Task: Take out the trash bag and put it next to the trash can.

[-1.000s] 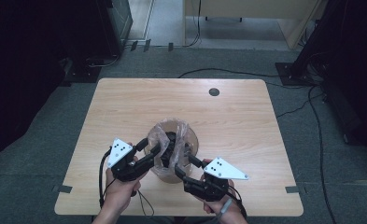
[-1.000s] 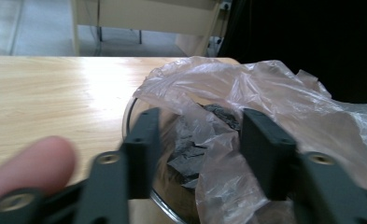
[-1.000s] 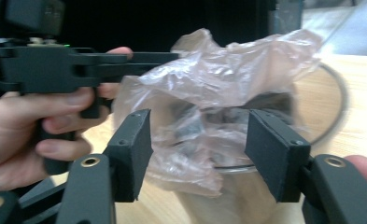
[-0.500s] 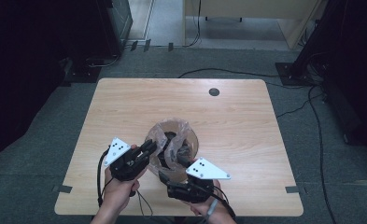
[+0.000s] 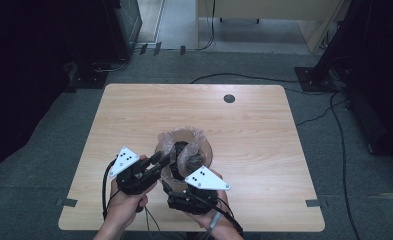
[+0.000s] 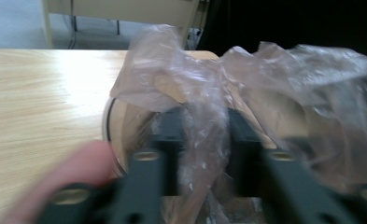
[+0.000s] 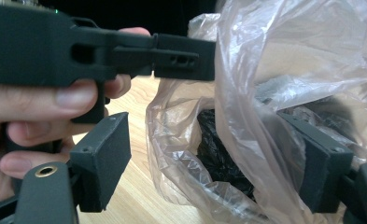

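A crumpled clear plastic bag (image 5: 184, 142) stands near the table's front edge, with a dark lump (image 7: 216, 140) inside it. My left gripper (image 5: 166, 156) reaches in from the left and is shut on a twisted fold of the bag's film (image 6: 204, 135); its jaws have just been closing and then eased a little. My right gripper (image 5: 179, 175) sits just in front of the bag. Its jaws have just been opening and now stand wide, one on each side of the bag's (image 7: 265, 70) lower part without pinching it. The left gripper (image 7: 181, 56) crosses above them.
The wooden table (image 5: 134, 115) has a small round cable hole (image 5: 229, 98) at its back. A curved pale rim (image 6: 108, 121) shows under the bag. Cables and dark equipment stand on the grey floor around the table.
The right gripper has slid left, closer to the left gripper, and its jaws have spread. The left gripper stayed put and closed on the film.
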The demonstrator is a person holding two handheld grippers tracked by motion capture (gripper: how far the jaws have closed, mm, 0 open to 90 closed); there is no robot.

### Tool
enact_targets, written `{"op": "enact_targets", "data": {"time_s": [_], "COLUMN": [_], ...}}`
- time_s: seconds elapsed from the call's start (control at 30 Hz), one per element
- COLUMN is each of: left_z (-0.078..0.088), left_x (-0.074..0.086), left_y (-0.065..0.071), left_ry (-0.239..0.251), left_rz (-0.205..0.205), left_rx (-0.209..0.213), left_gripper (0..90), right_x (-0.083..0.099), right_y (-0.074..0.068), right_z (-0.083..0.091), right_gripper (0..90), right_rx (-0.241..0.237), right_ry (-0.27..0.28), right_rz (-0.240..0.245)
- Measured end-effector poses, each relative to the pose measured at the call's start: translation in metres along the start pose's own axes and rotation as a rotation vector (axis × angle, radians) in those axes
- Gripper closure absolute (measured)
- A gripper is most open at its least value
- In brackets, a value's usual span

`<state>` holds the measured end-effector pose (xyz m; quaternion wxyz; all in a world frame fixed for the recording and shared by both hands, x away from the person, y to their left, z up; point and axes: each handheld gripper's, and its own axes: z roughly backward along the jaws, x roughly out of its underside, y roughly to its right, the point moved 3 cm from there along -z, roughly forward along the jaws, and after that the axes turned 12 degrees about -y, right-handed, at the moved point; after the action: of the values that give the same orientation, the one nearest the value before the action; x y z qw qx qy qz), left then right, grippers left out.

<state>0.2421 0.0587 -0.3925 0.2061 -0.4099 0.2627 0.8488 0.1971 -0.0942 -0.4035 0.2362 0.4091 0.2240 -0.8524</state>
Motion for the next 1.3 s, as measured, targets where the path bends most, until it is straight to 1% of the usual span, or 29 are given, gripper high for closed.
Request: {"op": "enact_targets", "data": {"time_s": [0.03, 0.07, 0.13, 0.17, 0.23, 0.27, 0.33, 0.4, 0.5, 0.53, 0.57, 0.6, 0.63, 0.67, 0.7, 0.73, 0.77, 0.8, 0.83, 0.87, 0.9, 0.97, 1.03, 1.07, 1.1, 1.17, 1.2, 1.27, 1.3], "left_z": [0.001, 0.002, 0.004, 0.005, 0.008, 0.010, 0.012, 0.014, 0.016, 0.016, 0.016, 0.016, 0.017, 0.019, 0.022, 0.024, 0.028, 0.030, 0.032, 0.033, 0.034, 0.035, 0.035, 0.035, 0.035, 0.035, 0.035, 0.034, 0.033], "left_x": [-0.001, -0.002, -0.006, -0.008, -0.012, -0.015, -0.019, -0.022, -0.023, -0.022, -0.022, -0.021, -0.020, -0.020, -0.019, -0.018, -0.017, -0.016, -0.016, -0.015, -0.014, -0.010, -0.004, -0.002, 0.001, 0.008, 0.011, 0.019, 0.023], "left_y": [0.001, 0.002, 0.004, 0.005, 0.006, 0.007, 0.008, 0.010, 0.011, 0.011, 0.011, 0.010, 0.010, 0.009, 0.009, 0.009, 0.009, 0.009, 0.007, 0.005, 0.002, -0.006, -0.015, -0.018, -0.024, -0.033, -0.037, -0.051, -0.057], "left_ry": [0.001, 0.003, 0.006, 0.009, 0.019, 0.023, 0.031, 0.034, 0.034, 0.031, 0.030, 0.031, 0.038, 0.054, 0.081, 0.107, 0.142, 0.148, 0.152, 0.159, 0.165, 0.173, 0.184, 0.186, 0.186, 0.176, 0.170, 0.153, 0.143], "left_rz": [-0.006, -0.005, 0.007, 0.017, 0.031, 0.032, 0.040, 0.047, 0.044, 0.042, 0.039, 0.037, 0.026, 0.017, 0.000, -0.010, -0.026, -0.036, -0.039, -0.039, -0.028, -0.007, 0.015, 0.021, 0.016, 0.006, 0.012, 0.042, 0.052], "left_rx": [0.001, 0.011, 0.049, 0.068, 0.097, 0.103, 0.128, 0.146, 0.162, 0.164, 0.167, 0.168, 0.167, 0.172, 0.180, 0.182, 0.181, 0.181, 0.174, 0.155, 0.137, 0.113, 0.073, 0.062, 0.044, -0.017, -0.032, -0.065, -0.091], "left_gripper": [80.5, 84.3, 87.8, 88.4, 88.7, 88.6, 88.2, 87.5, 85.5, 85.0, 84.3, 83.3, 81.6, 77.4, 68.9, 58.4, 48.4, 38.9, 30.5, 24.2, 20.5, 18.3, 17.5, 16.0, 10.1, 9.5, 9.4, 9.4, 9.4], "right_x": [0.000, -0.001, -0.003, -0.004, -0.008, -0.010, -0.016, -0.020, -0.025, -0.026, -0.027, -0.028, -0.028, -0.028, -0.028, -0.028, -0.028, -0.029, -0.029, -0.030, -0.032, -0.034, -0.036, -0.038, -0.038, -0.041, -0.042, -0.043, -0.044], "right_y": [-0.001, -0.002, -0.003, -0.004, -0.005, -0.006, -0.008, -0.011, -0.015, -0.016, -0.016, -0.015, -0.013, -0.010, -0.008, -0.005, -0.004, -0.002, 0.000, 0.001, 0.003, 0.005, 0.006, 0.006, 0.007, 0.008, 0.008, 0.009, 0.009], "right_z": [-0.001, -0.001, -0.002, -0.002, -0.004, -0.005, -0.006, -0.009, -0.017, -0.019, -0.020, -0.021, -0.022, -0.022, -0.023, -0.023, -0.023, -0.022, -0.021, -0.020, -0.019, -0.016, -0.013, -0.012, -0.011, -0.007, -0.006, -0.002, -0.001], "right_gripper": [21.7, 21.7, 21.7, 21.7, 21.7, 21.6, 21.1, 20.0, 20.6, 23.4, 31.4, 42.5, 53.7, 66.5, 76.2, 82.2, 86.7, 89.3, 90.0, 90.0, 90.0, 90.0, 90.0, 90.0, 90.0, 90.0, 90.0, 90.0, 90.0], "right_rx": [0.006, 0.014, 0.032, 0.038, 0.063, 0.088, 0.087, 0.104, 0.109, 0.113, 0.133, 0.165, 0.178, 0.193, 0.196, 0.194, 0.192, 0.196, 0.198, 0.198, 0.203, 0.205, 0.207, 0.206, 0.205, 0.201, 0.199, 0.199, 0.200], "right_ry": [-0.002, -0.003, 0.002, 0.005, -0.008, -0.013, -0.010, -0.011, -0.019, -0.020, -0.015, -0.010, -0.004, 0.002, 0.007, 0.010, 0.014, 0.023, 0.029, 0.037, 0.045, 0.065, 0.076, 0.082, 0.090, 0.114, 0.128, 0.158, 0.170], "right_rz": [0.007, 0.006, 0.004, 0.002, -0.002, -0.010, -0.041, -0.039, -0.035, -0.029, -0.024, -0.027, -0.030, -0.045, -0.046, -0.041, -0.040, -0.038, -0.029, -0.023, -0.019, -0.012, -0.006, -0.008, -0.005, -0.002, -0.002, -0.001, 0.002]}}
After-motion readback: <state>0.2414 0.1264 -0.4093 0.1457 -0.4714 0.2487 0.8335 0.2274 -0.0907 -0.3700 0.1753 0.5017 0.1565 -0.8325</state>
